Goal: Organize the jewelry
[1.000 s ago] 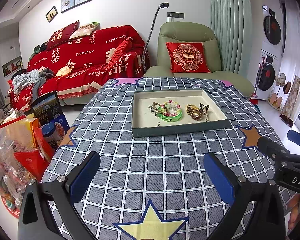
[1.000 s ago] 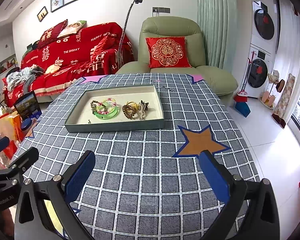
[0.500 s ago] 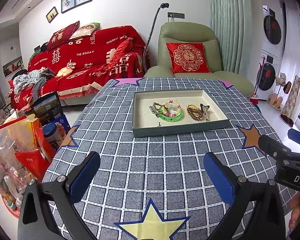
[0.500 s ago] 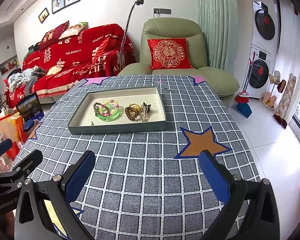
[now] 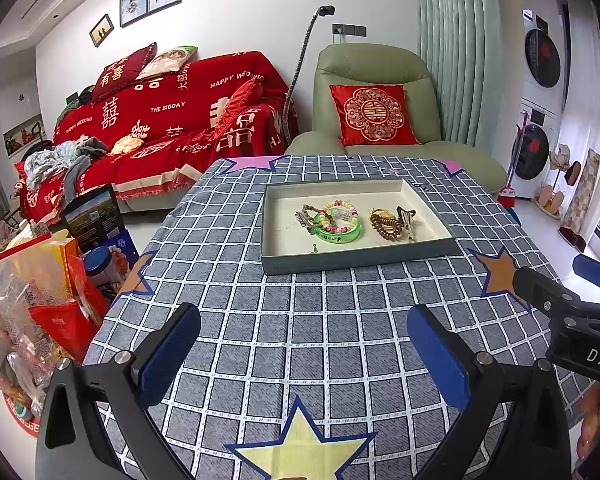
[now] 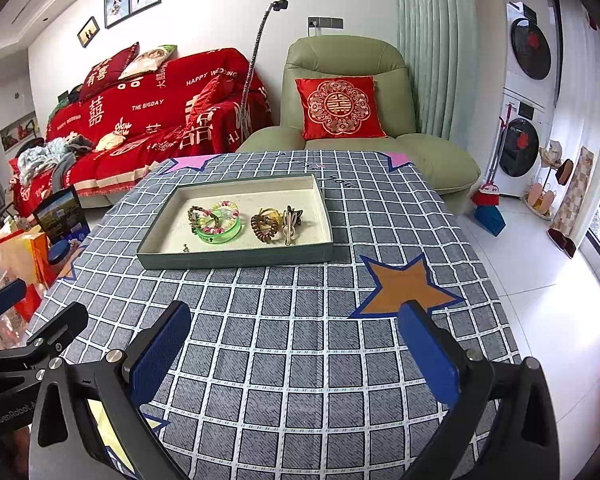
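A shallow grey-green tray (image 5: 356, 258) (image 6: 236, 259) stands on the checked tablecloth. In it lie a green bangle (image 5: 340, 232) (image 6: 220, 230), a pastel bead bracelet (image 5: 342, 210) (image 6: 224, 206), a dark cord bracelet (image 5: 310, 216) (image 6: 196, 214), a brown bead coil (image 5: 386, 222) (image 6: 265, 225), a hair clip (image 5: 407, 218) (image 6: 291, 220) and a tiny charm (image 5: 314, 248) (image 6: 185, 248). My left gripper (image 5: 302, 354) is open and empty, well short of the tray. My right gripper (image 6: 294, 350) is open and empty, also short of it.
The table (image 5: 260, 320) has star patches. A red-covered sofa (image 5: 172, 120) and a green armchair (image 5: 376, 112) stand behind it. Bags and boxes (image 5: 40, 280) crowd the floor at the left. Washing machines (image 6: 528, 92) stand at the right.
The right gripper has moved slightly forward and right, so the tray looks a little nearer. The left gripper has barely moved. Both stay open.
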`<state>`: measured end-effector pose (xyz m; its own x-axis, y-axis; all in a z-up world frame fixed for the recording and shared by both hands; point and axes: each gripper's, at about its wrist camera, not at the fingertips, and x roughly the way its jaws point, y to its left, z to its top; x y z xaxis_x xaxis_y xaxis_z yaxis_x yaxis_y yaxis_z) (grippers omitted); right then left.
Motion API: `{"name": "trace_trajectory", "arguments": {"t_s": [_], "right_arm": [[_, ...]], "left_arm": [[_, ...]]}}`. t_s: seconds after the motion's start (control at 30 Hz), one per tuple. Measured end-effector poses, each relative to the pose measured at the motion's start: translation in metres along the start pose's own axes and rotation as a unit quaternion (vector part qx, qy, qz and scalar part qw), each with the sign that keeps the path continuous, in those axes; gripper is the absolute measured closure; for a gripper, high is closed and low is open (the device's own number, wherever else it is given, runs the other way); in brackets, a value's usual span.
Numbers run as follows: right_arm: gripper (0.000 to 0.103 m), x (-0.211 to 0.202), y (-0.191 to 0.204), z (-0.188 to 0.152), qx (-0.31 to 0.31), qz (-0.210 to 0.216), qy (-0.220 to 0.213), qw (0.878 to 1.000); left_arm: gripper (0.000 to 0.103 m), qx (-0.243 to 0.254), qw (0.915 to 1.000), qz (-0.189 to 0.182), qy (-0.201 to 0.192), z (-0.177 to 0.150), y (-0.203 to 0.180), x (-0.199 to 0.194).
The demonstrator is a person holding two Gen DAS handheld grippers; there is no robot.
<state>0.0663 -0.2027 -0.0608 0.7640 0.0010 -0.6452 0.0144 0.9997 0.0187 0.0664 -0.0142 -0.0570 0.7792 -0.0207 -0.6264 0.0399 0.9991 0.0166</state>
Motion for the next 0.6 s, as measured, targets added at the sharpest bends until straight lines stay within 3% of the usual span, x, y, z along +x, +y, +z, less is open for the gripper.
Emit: {"name": "trace_trajectory", "arguments": {"t_s": [0.6], "right_arm": [[0.0, -0.0013, 0.0014, 0.0011, 0.0, 0.001, -0.001, 1.0]], "left_arm": [[0.0, 0.0, 1.0, 0.0, 0.001, 0.0006, -0.0013, -0.0003]]}}
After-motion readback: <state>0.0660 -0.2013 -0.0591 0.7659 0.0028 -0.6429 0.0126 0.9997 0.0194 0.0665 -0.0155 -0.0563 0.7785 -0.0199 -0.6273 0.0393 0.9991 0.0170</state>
